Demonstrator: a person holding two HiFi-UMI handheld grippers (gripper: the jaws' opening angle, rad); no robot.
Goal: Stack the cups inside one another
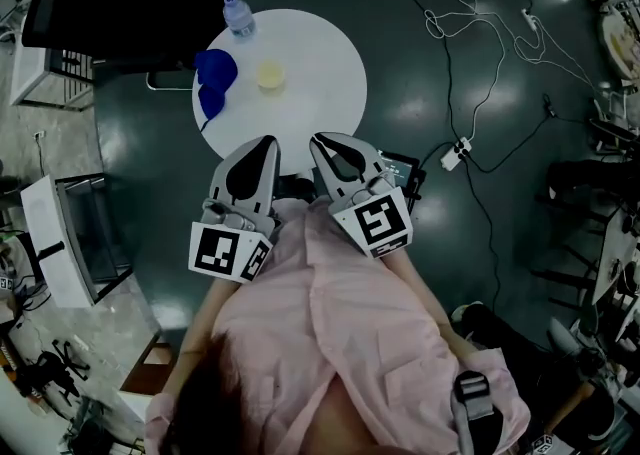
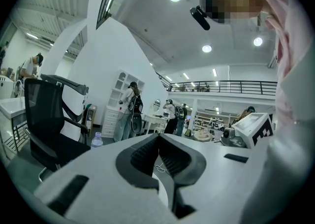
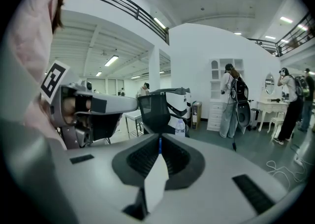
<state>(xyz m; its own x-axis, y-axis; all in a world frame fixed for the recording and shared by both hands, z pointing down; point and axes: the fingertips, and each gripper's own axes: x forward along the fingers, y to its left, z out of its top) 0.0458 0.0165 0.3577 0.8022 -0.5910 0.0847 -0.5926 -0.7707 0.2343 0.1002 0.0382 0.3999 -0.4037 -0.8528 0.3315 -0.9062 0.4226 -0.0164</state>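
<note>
On a round white table (image 1: 310, 93) stand two blue cups (image 1: 215, 78) at its left edge, close together, and a small pale yellow cup (image 1: 270, 74) to their right. Both grippers hover side by side over the table's near edge, short of the cups. My left gripper (image 1: 268, 143) is shut with nothing in it; in the left gripper view its tips (image 2: 158, 135) meet. The right gripper (image 1: 320, 140) is likewise shut and empty, and in the right gripper view its tips (image 3: 160, 140) touch. The cups do not show clearly in either gripper view.
A clear water bottle (image 1: 236, 15) stands at the table's far edge. A black office chair (image 1: 120, 3) is behind the table on the left. Cables and a power strip (image 1: 457, 153) lie on the dark floor to the right. People stand in the background (image 3: 231, 100).
</note>
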